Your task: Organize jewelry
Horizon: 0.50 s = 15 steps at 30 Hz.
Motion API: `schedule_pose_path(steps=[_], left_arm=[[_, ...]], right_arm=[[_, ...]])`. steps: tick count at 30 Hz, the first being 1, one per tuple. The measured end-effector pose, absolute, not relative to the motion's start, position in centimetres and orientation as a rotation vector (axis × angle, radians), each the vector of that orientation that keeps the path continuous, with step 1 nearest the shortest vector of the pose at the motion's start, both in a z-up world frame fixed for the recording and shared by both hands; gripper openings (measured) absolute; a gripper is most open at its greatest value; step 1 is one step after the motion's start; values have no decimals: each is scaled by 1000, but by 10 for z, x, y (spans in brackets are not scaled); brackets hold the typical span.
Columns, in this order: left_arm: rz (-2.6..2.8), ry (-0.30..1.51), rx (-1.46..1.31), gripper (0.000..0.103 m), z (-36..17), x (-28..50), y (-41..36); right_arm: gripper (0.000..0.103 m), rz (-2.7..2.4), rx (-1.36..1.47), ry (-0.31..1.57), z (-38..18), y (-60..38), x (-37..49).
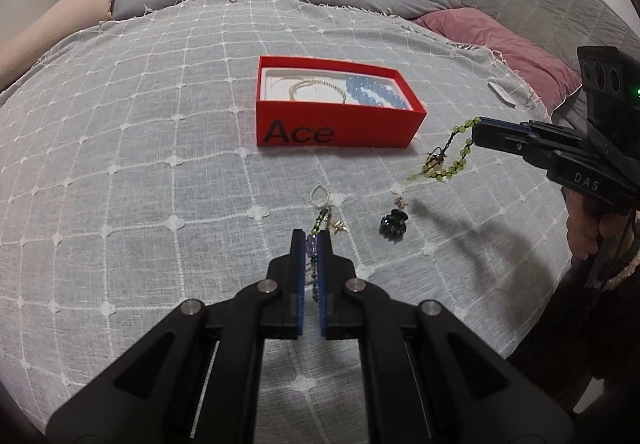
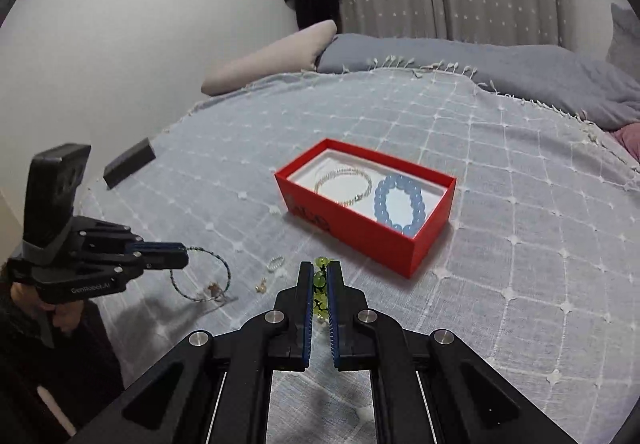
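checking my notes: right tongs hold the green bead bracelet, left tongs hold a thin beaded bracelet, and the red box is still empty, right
Not quite: the red box is not empty. The right wrist view shows a blue bead bracelet and a pale thin bracelet inside. The rest stands: right tongs hold the green bead bracelet, left tongs the thin beaded bracelet.

Left gripper [image 1: 311, 240] apparently pinches dark beaded bracelet [image 1: 316, 260].

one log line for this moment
left gripper: holds dark bracelet | right gripper: holds green bracelet | box: two bracelets
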<state>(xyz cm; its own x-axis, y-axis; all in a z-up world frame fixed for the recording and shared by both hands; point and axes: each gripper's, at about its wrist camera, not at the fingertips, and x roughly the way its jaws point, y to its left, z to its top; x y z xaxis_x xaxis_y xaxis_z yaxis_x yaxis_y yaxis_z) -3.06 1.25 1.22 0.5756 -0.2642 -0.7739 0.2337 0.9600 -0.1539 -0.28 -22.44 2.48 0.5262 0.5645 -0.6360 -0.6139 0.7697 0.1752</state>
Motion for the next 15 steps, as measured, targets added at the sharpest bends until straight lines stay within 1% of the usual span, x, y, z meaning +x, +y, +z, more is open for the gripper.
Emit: schedule_pose_path(steps=[6,15], left_arm=[[-305,888,-46,6,21,-32,11],[-309,833,-61,6,41,-28,9]], right_arm=[[6,715,-43,689,43,-231,-7],[6,707,-17,668,53,-237,-4]])
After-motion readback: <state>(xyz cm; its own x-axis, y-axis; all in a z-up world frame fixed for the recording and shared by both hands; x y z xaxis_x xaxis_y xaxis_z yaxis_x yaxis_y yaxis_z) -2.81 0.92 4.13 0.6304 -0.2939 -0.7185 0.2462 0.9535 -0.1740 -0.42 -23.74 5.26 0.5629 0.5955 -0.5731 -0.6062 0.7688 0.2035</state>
